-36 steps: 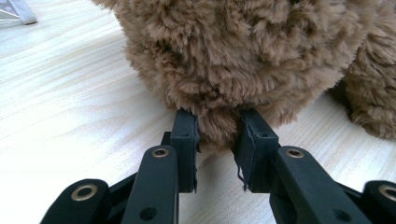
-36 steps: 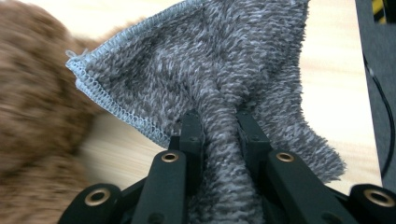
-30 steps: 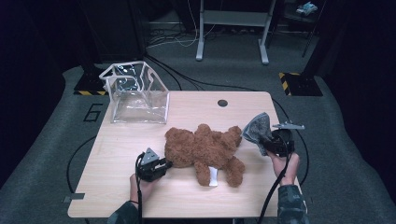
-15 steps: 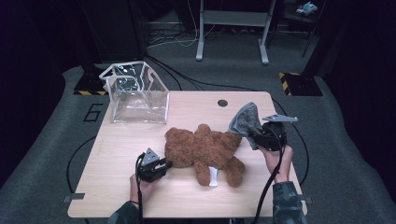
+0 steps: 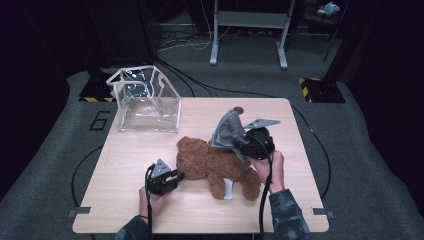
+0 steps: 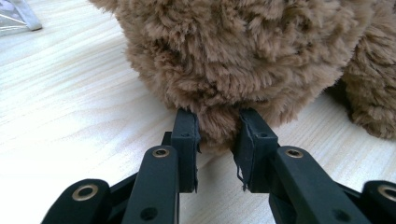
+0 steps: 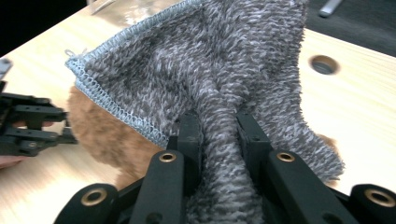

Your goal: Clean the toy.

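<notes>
A brown teddy bear [image 5: 210,162] lies on the wooden table [image 5: 125,160]. At its left end my left gripper [image 5: 177,176] is shut on a tuft of its fur; in the left gripper view the pads [image 6: 186,133] pinch the plush bear [image 6: 233,56] low against the tabletop. My right gripper [image 5: 240,142] is shut on a bunched fold of a grey terry cloth [image 5: 229,130] and holds it just above the bear's middle. Seen from the right gripper, the cloth [image 7: 219,70] fans out above the jaws, over the bear [image 7: 98,130], with the left gripper [image 7: 32,126] beyond.
A clear plastic bag [image 5: 147,102] with white edging stands open at the table's back left. A round hole [image 5: 239,109] sits in the tabletop behind the cloth. A white tag [image 5: 228,190] hangs from the bear's underside. Cables trail off the near edge.
My right gripper has carried the grey cloth leftward and upward, from beside the bear's right end to above its body. The left gripper and the bear have stayed put.
</notes>
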`<state>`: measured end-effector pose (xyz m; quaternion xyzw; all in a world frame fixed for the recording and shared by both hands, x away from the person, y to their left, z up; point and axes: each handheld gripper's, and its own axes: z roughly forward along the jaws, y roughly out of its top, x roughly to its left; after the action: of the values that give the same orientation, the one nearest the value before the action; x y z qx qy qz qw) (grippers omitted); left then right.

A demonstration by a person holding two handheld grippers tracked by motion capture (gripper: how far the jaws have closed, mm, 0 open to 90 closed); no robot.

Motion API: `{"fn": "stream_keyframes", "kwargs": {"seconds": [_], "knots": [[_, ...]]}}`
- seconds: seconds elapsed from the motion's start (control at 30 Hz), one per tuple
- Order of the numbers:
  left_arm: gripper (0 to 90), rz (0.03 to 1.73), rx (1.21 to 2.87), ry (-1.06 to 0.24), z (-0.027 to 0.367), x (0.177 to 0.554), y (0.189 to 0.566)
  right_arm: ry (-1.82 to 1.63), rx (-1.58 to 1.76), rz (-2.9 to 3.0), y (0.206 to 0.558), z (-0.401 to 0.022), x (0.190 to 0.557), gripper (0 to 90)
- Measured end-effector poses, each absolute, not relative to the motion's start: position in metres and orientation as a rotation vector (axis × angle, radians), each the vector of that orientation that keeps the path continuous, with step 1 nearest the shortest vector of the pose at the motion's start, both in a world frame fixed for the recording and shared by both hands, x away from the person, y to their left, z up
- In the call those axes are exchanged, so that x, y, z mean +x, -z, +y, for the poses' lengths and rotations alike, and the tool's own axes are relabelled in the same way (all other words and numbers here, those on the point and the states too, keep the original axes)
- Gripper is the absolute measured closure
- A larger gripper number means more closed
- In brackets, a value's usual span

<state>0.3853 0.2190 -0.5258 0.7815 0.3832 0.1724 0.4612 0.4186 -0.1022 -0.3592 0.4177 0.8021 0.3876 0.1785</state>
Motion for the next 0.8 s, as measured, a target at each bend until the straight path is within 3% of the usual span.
{"fn": "stream_keyframes", "kwargs": {"seconds": [0.47,0.8], "knots": [[71.6,0.924,1.913,-0.434,0.219,0.382,0.525,-1.070,1.057,2.429,0.383,-0.026,0.436,73.5],[73.8,0.916,1.911,-0.465,0.217,0.382,0.525,-1.081,1.089,2.429,0.393,-0.016,0.443,72.2]]}}
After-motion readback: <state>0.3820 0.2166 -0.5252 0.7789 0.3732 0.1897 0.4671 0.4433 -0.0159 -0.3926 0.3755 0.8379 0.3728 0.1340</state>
